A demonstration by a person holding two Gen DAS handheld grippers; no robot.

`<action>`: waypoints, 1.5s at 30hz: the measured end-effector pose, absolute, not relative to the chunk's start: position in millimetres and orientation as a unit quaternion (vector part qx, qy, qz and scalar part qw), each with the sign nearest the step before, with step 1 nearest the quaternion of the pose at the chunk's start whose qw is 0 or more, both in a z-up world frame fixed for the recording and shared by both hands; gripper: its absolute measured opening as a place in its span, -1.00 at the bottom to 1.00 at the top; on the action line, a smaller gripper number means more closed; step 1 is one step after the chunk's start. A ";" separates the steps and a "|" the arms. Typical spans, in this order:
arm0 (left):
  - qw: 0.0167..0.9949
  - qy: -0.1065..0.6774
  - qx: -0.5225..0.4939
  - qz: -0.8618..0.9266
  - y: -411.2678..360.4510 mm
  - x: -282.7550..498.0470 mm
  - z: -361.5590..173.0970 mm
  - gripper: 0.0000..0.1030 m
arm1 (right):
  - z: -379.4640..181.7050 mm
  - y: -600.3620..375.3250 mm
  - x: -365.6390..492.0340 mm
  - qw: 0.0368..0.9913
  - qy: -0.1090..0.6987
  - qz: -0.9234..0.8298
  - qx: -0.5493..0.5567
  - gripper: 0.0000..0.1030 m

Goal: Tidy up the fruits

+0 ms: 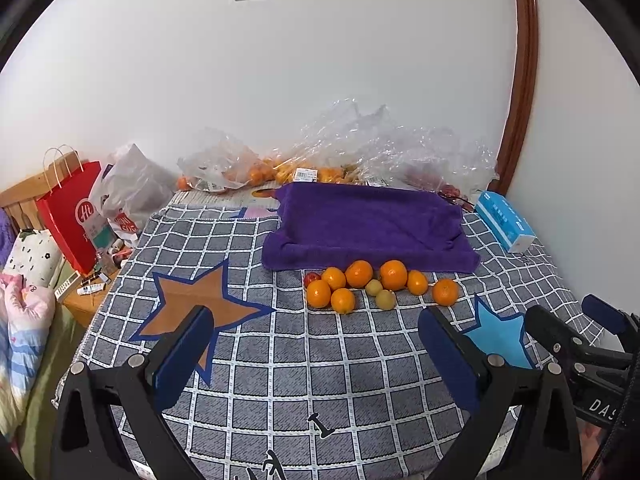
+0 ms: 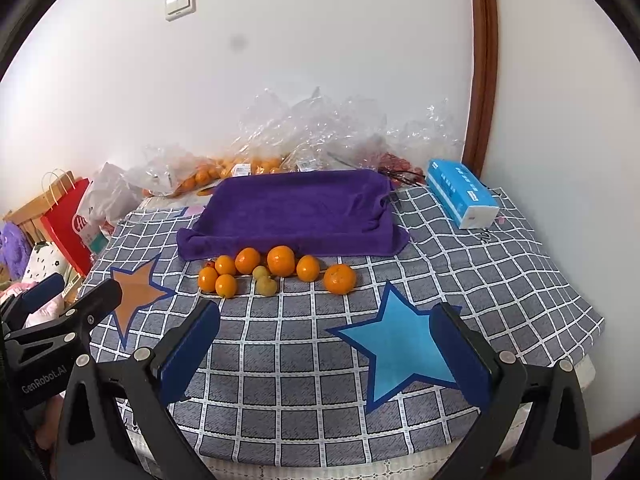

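Both the left gripper point(image 1: 316, 344) and the right gripper point(image 2: 326, 340) have jaws wide open and empty, above the checked cloth point(image 2: 280, 360) on the surface. The fruits point(image 1: 360, 284) lie in a cluster at the near edge of a purple towel point(image 1: 360, 224). Plastic bags point(image 1: 360, 148) with more oranges line the far edge; a tissue box point(image 2: 460, 192) sits at the far right corner. "GenRobot.AI" is printed on the left gripper.

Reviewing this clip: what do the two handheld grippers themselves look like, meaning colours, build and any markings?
Both are black plastic frames with silver rivets and flat dark blue pads on the fingers. The left gripper bears white "GenRobot.AI" lettering, seen from the right wrist view. The right gripper shows partial white "DAS" lettering in the left wrist view. No sleeves or cables can be made out.
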State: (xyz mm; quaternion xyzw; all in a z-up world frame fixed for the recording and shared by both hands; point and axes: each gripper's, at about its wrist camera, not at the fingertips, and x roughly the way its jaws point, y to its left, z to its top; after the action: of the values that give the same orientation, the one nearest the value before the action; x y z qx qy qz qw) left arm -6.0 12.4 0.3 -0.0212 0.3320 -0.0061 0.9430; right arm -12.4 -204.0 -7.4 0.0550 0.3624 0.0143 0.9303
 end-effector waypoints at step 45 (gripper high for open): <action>0.946 0.323 -0.011 -0.004 15.8 -12.1 2.0 1.00 | -1.6 -201.9 -16.4 0.934 0.350 0.023 0.061 0.99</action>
State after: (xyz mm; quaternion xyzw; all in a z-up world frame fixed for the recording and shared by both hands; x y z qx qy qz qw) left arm -12.1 15.8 2.0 -0.0111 0.3228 -0.0042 0.9464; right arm -16.4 -201.9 -1.6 0.0614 0.3499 0.0234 0.9345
